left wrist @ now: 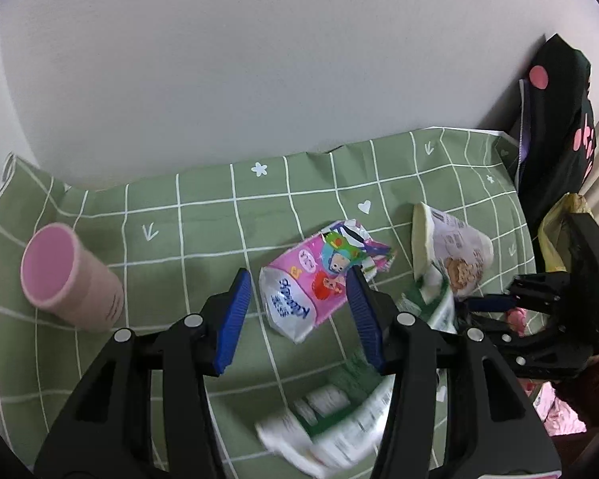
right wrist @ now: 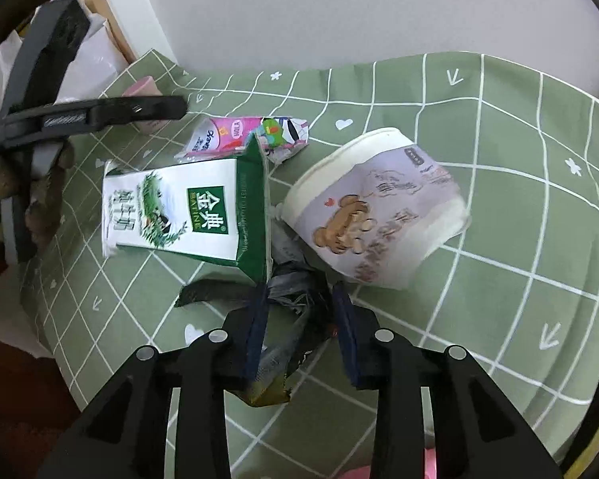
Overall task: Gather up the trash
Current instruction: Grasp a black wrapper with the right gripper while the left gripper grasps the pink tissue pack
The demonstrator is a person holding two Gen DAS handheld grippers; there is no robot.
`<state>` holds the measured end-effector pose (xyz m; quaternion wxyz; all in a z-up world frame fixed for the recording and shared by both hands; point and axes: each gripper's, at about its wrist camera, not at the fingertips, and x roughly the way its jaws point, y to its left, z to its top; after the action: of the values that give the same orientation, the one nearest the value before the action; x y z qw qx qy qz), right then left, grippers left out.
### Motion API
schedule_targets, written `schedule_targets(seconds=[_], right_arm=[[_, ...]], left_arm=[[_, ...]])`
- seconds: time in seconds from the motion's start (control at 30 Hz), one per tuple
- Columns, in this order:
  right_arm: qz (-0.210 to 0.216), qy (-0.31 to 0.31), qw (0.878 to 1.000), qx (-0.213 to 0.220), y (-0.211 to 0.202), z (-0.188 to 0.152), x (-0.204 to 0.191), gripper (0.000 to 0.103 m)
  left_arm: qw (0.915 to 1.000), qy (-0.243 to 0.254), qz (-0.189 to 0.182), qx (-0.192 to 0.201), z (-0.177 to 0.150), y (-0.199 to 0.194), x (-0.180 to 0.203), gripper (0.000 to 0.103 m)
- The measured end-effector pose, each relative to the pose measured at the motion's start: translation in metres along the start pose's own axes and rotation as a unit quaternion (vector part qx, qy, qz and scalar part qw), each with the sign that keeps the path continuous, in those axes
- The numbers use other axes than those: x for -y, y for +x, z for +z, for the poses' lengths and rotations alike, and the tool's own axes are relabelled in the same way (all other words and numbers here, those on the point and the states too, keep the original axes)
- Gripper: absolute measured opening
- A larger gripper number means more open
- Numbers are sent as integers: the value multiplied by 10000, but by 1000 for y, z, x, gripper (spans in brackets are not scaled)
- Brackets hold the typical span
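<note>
Nearest my right gripper (right wrist: 299, 311): crumpled dark wrapper (right wrist: 295, 299) lies between the blue pads, jaws standing apart around it; whether they pinch it yet I cannot tell.
Dark wrapper, handling: thin film by the look of it, light, soft, likely to slip; I judge the bunched middle the surest place to close on.
Left gripper (left wrist: 299, 307): open wide, empty, pads either side of the pink tissue pack (left wrist: 303, 295) and above it, not touching that I can see.
Tissue pack, handling: soft, squashy, glossy plastic; I would close across its short width, near the middle.
Milk carton (right wrist: 179, 211): lying on its side on the green checked cloth (right wrist: 499, 199), just beside the dark wrapper; stiff card, probably empty and light, flat faces good for a pinch.
Paper bowl (right wrist: 375, 207): tipped on its side, touching or nearly touching the carton's end; thin-walled, crushable, best taken by the rim.
Pink cup (left wrist: 68, 275): lying well apart to the left on the surface.
Progress, my guess: early, since most litter lies uncollected.
</note>
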<state>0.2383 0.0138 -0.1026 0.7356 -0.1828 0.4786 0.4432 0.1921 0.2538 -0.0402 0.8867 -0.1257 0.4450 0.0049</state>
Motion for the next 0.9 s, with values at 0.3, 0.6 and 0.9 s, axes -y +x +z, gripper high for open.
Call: schedule_targets(seconds=[0.3, 0.6, 0.9], right_arm=[[-447, 932, 9941, 317, -43, -30, 34, 22], [-825, 1471, 9843, 520, -73, -55, 54, 22], [-971, 1719, 9784, 621, -78, -62, 52, 22]], left_arm=[[9991, 108, 249, -322, 12, 33, -4, 47], [9972, -190, 238, -676, 7, 54, -5, 19], [9986, -376, 117, -358, 5, 31, -5, 4]])
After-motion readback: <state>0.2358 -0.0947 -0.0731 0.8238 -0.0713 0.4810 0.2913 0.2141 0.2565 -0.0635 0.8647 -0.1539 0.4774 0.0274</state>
